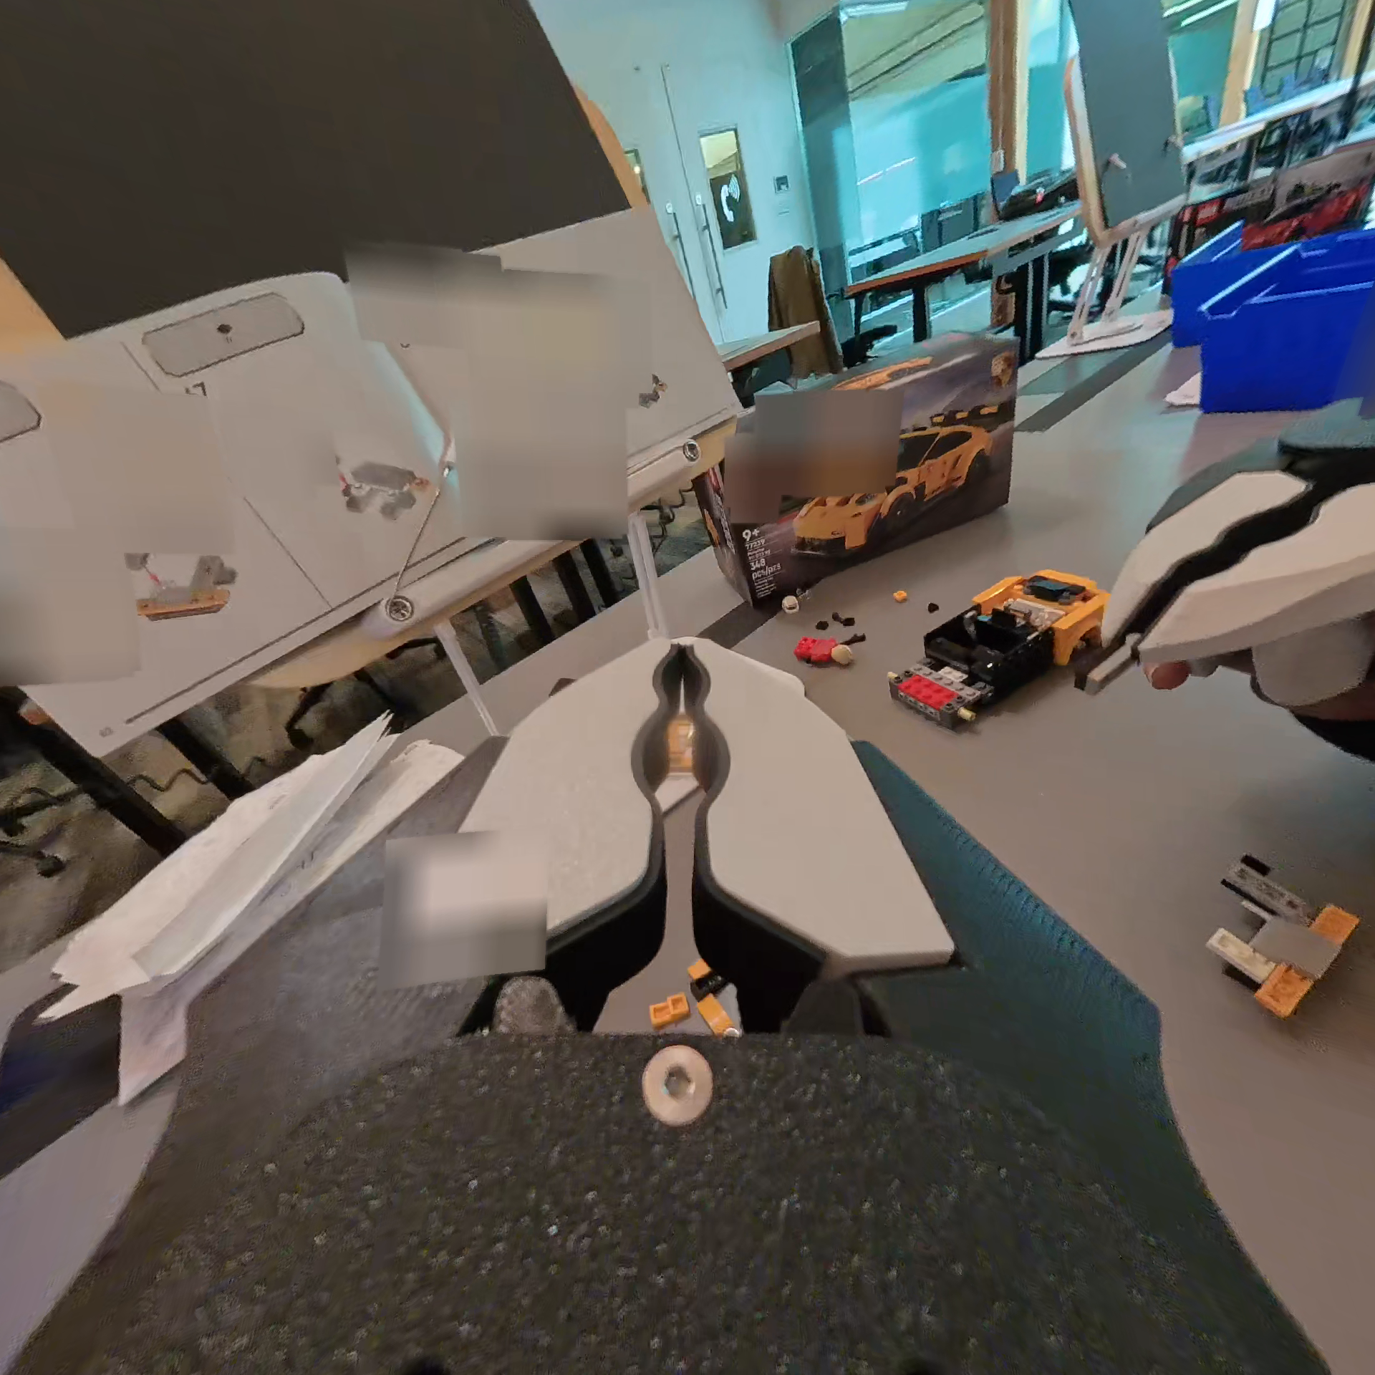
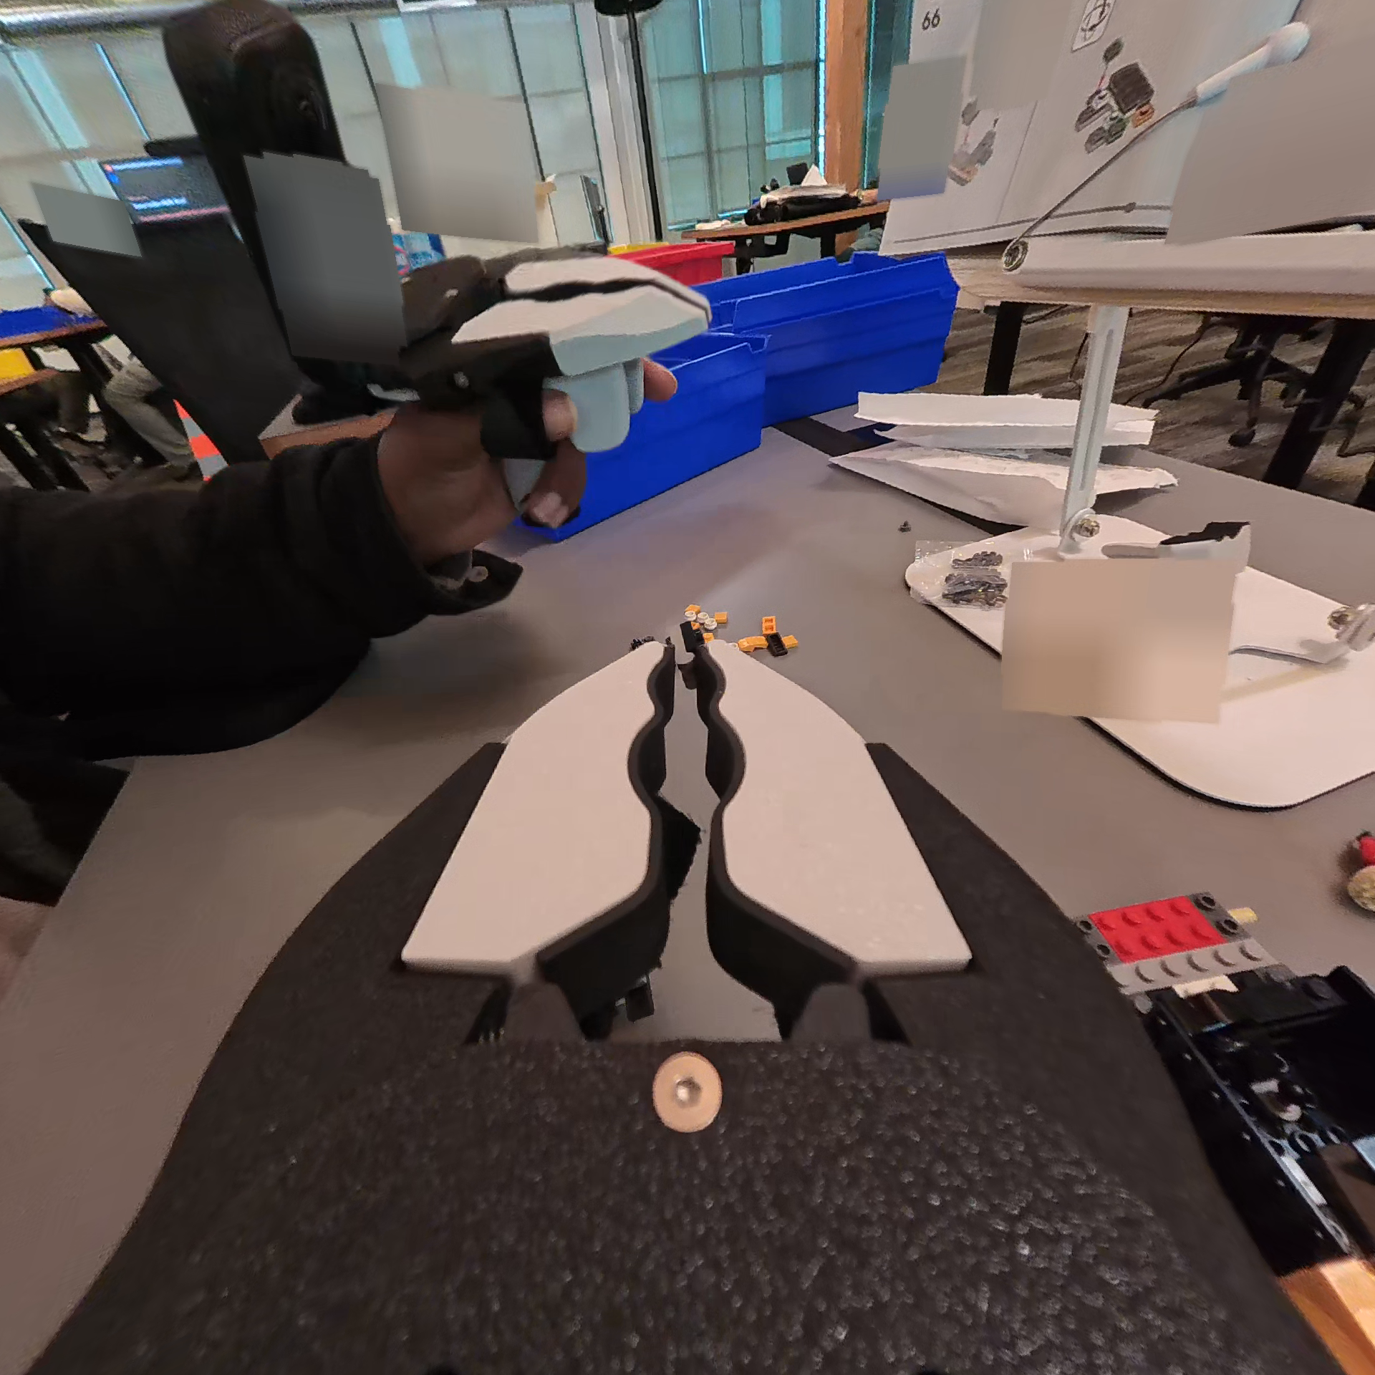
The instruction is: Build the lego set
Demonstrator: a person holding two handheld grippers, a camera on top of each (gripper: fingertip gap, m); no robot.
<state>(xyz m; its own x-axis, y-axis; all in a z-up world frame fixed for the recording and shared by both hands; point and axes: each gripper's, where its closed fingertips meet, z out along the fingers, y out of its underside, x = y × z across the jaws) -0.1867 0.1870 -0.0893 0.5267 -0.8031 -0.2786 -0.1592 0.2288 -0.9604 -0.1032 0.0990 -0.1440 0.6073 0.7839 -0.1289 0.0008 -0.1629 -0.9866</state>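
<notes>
My left gripper (image 1: 681, 655) is shut with its tips touching, raised above the grey table (image 1: 1042, 818). It also shows in the right wrist view (image 2: 670, 305), held in a hand. An orange bit shows through the hollow behind the tips. My right gripper (image 2: 688, 655) is shut on a small dark piece (image 2: 690, 641). The left wrist view shows that piece (image 1: 1107, 670) pinched at the right gripper's tips, right beside the orange rear of the partly built black and orange car (image 1: 997, 640). The car's red and grey front (image 2: 1161, 937) lies at my lower right.
Loose orange, white and black pieces (image 2: 766, 636) lie ahead of the right gripper. A grey and orange sub-assembly (image 1: 1280, 945), a red minifigure (image 1: 822, 651), the set's box (image 1: 878, 476), the instruction booklet on a stand (image 1: 297, 461), blue bins (image 2: 744, 350), torn paper bags (image 2: 1004, 446). One gripper's finger ends stand about 15 cm off the other's.
</notes>
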